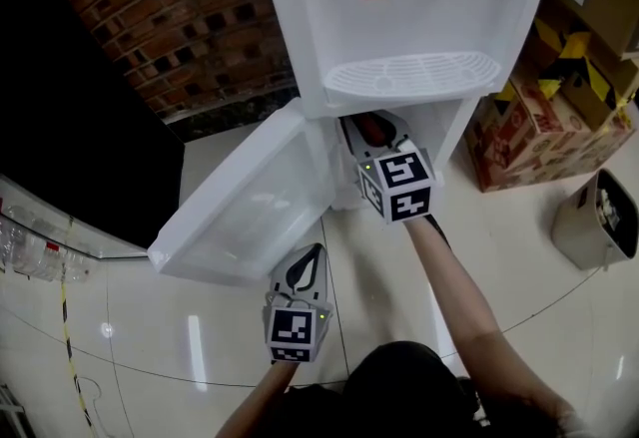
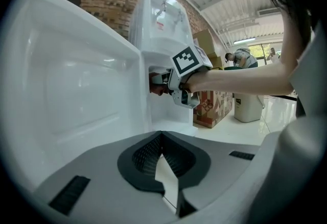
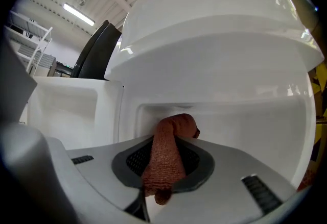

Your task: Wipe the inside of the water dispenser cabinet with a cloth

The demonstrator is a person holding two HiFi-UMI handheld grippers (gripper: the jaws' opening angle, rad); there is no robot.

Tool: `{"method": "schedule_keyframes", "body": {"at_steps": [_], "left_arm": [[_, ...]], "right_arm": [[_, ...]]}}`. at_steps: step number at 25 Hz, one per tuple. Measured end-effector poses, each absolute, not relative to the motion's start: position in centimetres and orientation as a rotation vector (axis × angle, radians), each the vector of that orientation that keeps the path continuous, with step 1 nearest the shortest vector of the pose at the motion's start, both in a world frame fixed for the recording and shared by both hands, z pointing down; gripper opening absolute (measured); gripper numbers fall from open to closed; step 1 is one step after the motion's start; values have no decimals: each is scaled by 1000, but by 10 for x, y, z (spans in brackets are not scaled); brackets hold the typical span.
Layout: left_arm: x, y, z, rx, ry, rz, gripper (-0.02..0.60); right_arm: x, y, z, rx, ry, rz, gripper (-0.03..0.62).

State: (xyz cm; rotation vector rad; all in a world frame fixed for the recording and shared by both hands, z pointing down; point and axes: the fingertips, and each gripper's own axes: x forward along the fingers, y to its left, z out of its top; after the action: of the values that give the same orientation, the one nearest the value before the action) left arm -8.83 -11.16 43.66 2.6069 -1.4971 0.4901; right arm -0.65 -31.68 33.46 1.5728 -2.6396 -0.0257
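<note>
The white water dispenser (image 1: 399, 7) stands on the floor with its lower cabinet door (image 1: 250, 207) swung wide open to the left. My right gripper (image 1: 370, 134) reaches into the cabinet opening (image 3: 245, 116) and is shut on a red-brown cloth (image 3: 166, 162). The cloth's bunched end (image 3: 179, 125) sits against the cabinet's back wall. My left gripper (image 1: 306, 266) hovers low in front of the open door, apart from it. Its jaws are shut with nothing between them. In the left gripper view the right gripper (image 2: 176, 82) shows at the cabinet mouth with the cloth (image 2: 156, 89).
Cardboard boxes (image 1: 539, 117) stand right of the dispenser, with a beige bin (image 1: 599, 221) nearer. A brick wall (image 1: 170, 17) and a dark panel (image 1: 70, 127) lie to the left. The floor is glossy white tile (image 1: 379, 266). A person (image 2: 240, 57) is far off.
</note>
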Motion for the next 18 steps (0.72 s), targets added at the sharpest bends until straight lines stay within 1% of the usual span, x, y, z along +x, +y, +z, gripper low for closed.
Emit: {"method": "schedule_keyframes", "body": {"at_steps": [6, 14, 18], "left_arm": [[-87, -111, 438, 2605, -1493, 484, -14], [-93, -110, 439, 2581, -1517, 480, -14], [-94, -110, 439, 2574, -1523, 478, -14]], "right_arm": [[-22, -313, 379, 1441, -2577, 1, 76], [-12, -318, 429, 1433, -2513, 104, 77], [-22, -308, 465, 1310, -2456, 136, 75]]}}
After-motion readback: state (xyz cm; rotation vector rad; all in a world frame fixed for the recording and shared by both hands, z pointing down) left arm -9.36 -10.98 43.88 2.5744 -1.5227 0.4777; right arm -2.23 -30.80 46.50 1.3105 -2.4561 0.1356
